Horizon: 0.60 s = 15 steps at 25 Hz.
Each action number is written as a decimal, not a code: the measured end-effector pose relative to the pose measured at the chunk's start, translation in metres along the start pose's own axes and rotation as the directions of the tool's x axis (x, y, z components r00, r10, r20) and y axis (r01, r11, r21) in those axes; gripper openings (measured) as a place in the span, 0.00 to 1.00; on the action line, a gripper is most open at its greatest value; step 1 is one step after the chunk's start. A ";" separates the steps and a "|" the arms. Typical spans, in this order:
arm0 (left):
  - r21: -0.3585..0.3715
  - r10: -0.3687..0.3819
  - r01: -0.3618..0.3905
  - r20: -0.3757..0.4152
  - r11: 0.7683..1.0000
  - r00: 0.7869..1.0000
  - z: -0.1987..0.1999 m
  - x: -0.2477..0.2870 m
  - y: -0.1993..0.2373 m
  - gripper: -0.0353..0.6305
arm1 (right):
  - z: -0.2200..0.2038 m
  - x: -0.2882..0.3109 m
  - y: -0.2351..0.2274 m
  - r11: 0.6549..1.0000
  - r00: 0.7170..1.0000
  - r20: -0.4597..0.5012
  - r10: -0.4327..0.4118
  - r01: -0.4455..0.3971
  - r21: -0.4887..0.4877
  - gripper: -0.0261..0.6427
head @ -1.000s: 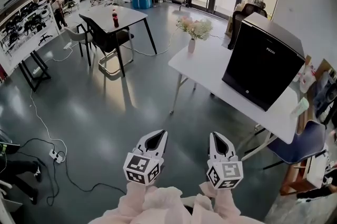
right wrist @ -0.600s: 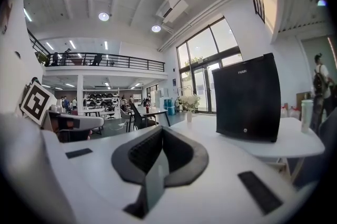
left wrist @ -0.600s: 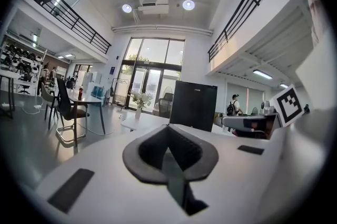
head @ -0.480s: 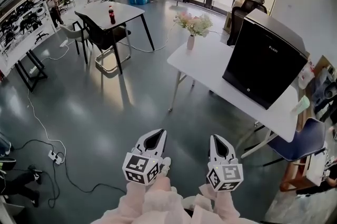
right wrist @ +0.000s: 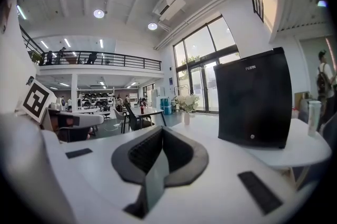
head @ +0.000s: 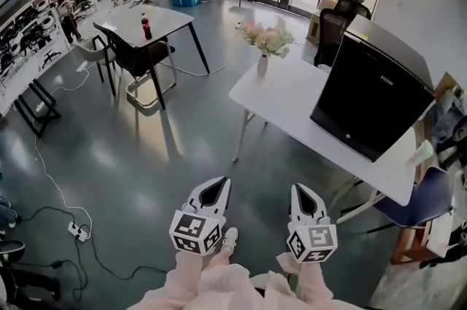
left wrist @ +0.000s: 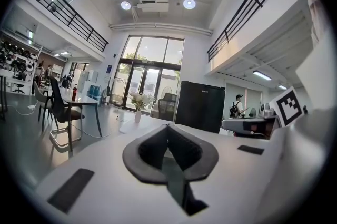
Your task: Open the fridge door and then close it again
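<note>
A small black fridge (head: pixel 376 101) stands with its door closed on a white table (head: pixel 292 101) at the right of the head view. It also shows in the left gripper view as the fridge (left wrist: pixel 200 107) and large in the right gripper view as the fridge (right wrist: pixel 254 97). Both grippers hang side by side over the floor, well short of the table. My left gripper (head: pixel 214 192) is shut with nothing in it. My right gripper (head: pixel 304 200) is shut and empty too.
A vase of flowers (head: pixel 264 46) stands on the table's far corner, a pale cup (head: pixel 422 152) near its right end. A blue chair (head: pixel 419 199) sits beside the table. Behind are a second table with a red bottle (head: pixel 146 25), black chairs and floor cables (head: pixel 73 228).
The view has moved forward: the fridge and its table sit slightly nearer and larger. Both grippers keep their places side by side, still shut.
</note>
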State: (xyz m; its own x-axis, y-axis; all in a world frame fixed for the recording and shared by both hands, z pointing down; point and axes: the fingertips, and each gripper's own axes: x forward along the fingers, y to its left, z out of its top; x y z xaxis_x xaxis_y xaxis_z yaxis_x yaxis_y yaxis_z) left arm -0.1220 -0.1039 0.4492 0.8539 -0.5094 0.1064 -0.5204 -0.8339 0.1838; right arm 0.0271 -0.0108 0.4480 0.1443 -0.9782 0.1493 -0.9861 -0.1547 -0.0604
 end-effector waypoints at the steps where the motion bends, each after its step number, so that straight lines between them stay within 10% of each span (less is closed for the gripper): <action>1: 0.000 -0.005 0.005 -0.002 1.000 1.000 0.001 0.009 0.005 0.07 | 0.001 0.009 -0.003 1.000 1.000 0.000 -0.003 0.003 0.000 0.06; 15: 0.026 -0.112 0.112 -0.020 0.993 0.994 0.027 0.135 0.041 0.07 | 0.016 0.096 -0.066 0.993 0.994 0.002 -0.113 0.113 0.024 0.06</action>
State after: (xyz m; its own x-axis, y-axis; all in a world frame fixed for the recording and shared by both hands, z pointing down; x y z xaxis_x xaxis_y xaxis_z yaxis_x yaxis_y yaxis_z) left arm -0.0281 -0.2125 0.4446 0.9066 -0.4087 0.1051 -0.4213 -0.8909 0.1696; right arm 0.1070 -0.0967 0.4509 0.2549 -0.9548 0.1532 -0.9613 -0.2673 -0.0665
